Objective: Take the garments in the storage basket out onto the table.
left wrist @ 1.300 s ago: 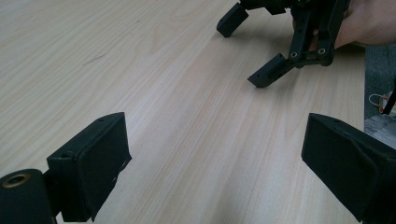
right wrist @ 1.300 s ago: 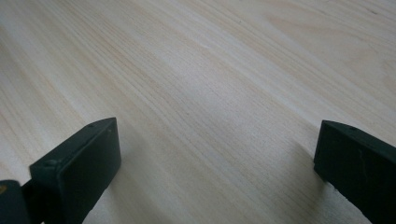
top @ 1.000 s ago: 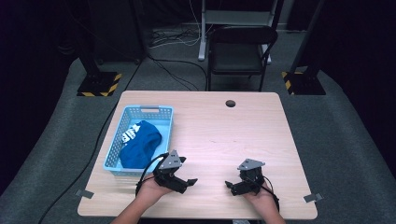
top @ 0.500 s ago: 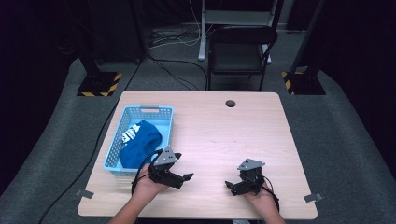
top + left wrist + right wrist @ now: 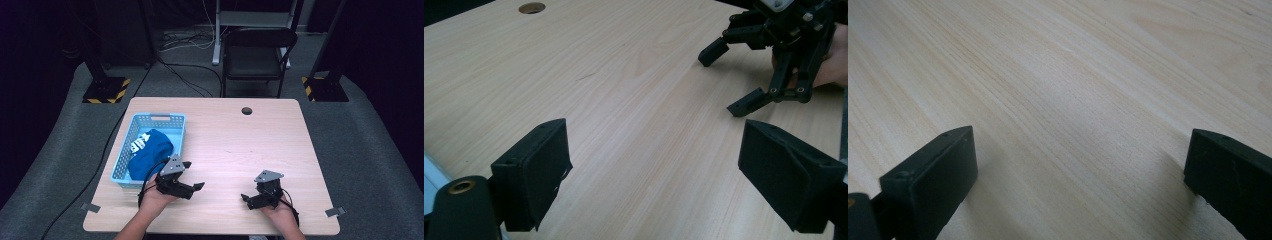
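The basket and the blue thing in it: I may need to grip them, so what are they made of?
The basket looks like light blue moulded plastic, with perforated lattice walls. The blue thing looks like soft matte fabric, crumpled in folds with white markings; probably a garment, though its exact kind is unclear.
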The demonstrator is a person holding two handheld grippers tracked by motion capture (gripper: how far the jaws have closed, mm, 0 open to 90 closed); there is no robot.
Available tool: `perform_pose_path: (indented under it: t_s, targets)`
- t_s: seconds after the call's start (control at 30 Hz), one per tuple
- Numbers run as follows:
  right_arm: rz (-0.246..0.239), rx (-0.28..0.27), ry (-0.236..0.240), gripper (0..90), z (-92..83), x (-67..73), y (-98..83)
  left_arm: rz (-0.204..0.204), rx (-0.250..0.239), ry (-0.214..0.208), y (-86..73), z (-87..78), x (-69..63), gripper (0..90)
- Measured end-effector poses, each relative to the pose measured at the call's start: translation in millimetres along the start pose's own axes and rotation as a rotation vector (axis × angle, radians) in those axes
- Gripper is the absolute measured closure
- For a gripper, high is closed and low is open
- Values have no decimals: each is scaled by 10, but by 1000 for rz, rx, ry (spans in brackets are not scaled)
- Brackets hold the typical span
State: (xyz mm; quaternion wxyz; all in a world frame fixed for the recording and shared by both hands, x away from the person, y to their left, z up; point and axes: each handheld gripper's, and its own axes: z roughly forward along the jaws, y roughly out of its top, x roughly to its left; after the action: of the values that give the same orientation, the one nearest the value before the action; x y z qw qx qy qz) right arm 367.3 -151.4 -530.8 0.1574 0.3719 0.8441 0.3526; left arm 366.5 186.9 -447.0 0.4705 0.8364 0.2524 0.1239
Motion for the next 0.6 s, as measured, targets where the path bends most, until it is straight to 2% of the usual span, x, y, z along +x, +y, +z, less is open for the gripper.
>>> perform_pose_path:
  t_s: [0.23,0.37,0.6]
  targets:
    - [0,0,0,0,0,0,0,-11,-25,17,-11,-52,68,129]
    - [0,0,0,0,0,0,0,-13,-57,31,-21,-115,125,134]
    - [0,0,0,0,0,0,0,-35,-40,56,-7,-185,202,115]
